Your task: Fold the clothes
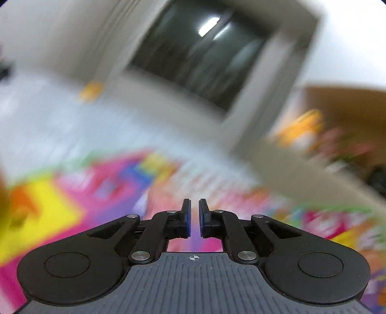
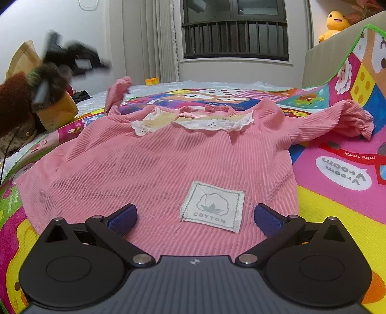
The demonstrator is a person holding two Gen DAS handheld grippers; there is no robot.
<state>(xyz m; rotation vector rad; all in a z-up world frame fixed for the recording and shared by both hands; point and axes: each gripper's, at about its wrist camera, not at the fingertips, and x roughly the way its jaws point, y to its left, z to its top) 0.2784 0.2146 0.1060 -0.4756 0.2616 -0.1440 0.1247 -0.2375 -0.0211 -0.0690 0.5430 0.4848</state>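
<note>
A pink ribbed child's top (image 2: 154,164) lies face up on a colourful play mat (image 2: 337,207), with a white lace collar (image 2: 193,123) and a "COTTON" patch (image 2: 213,206) near the hem. My right gripper (image 2: 195,217) is open low over the hem, its blue pads on either side of the patch. The top's right sleeve (image 2: 342,120) lies spread out, while the left sleeve (image 2: 118,94) stands up off the mat. My left gripper (image 1: 195,217) is shut with nothing seen between its pads, above the blurred play mat (image 1: 72,205). From the right wrist view it appears as a dark blur (image 2: 72,58), held by a brown-sleeved arm (image 2: 14,101).
A window with dark bars (image 2: 236,31) and pale curtains (image 2: 159,43) stand behind the mat. A yellow plush toy (image 2: 335,21) sits on a beige ledge at the right, where the mat's edge curls up. A yellow box (image 2: 60,111) and a paper bag (image 2: 21,58) stand at the left.
</note>
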